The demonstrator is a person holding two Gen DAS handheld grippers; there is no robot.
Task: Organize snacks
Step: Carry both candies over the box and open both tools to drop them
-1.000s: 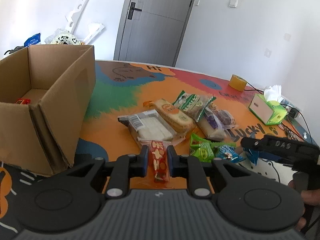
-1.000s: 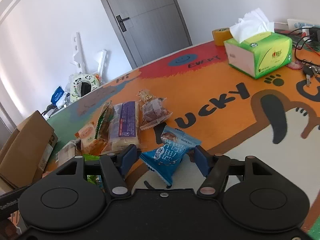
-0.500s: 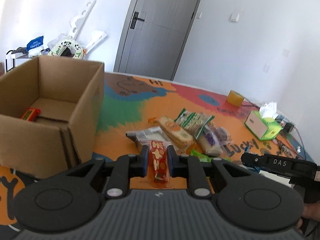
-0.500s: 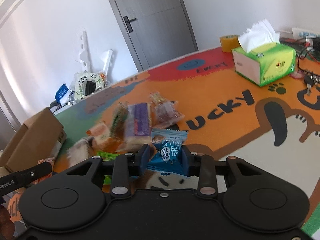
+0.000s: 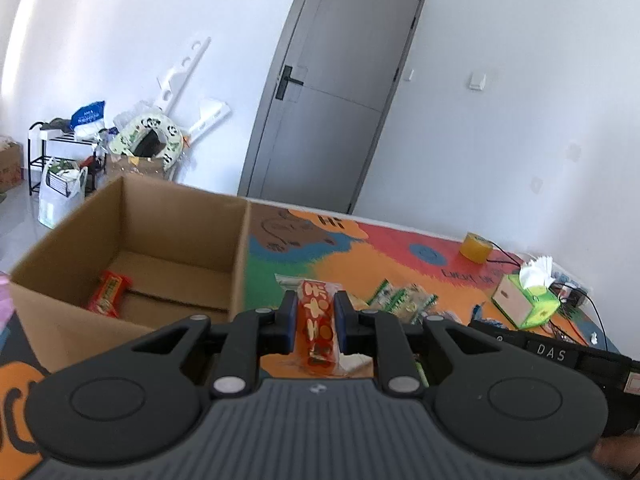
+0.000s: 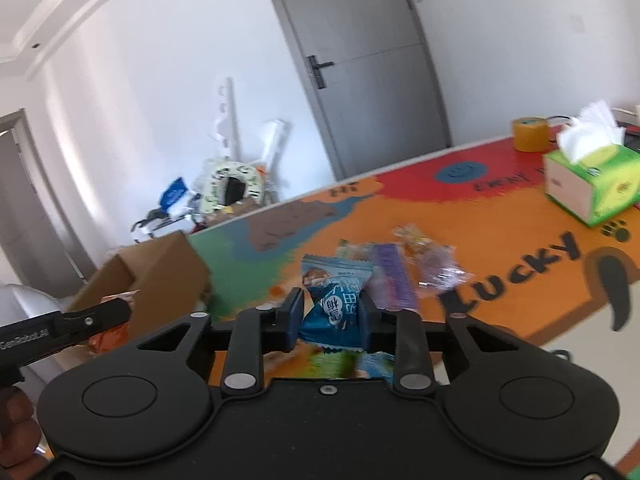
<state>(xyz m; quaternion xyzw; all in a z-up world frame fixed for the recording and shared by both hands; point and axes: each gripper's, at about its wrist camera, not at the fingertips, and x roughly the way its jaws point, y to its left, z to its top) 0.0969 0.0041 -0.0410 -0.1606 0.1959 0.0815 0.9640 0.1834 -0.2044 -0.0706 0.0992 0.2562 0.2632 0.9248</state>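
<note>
Colourful table (image 5: 360, 252), L fingers (image 5: 316, 320) gripping red snack bar (image 5: 318, 326), R fingers (image 6: 330, 316) just closed on blue packet (image 6: 334, 308).

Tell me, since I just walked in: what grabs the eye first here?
Each claw grips a snack: the left claw pinches a red snack bar, the right claw a blue packet, its jaws having just closed. Left of them stands an open cardboard box with one red bar inside.

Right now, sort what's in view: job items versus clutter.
Job: red snack bar in left gripper; blue snack packet in right gripper; cardboard box; snack pile.
Clutter: tissue box; tape roll; door.
</note>
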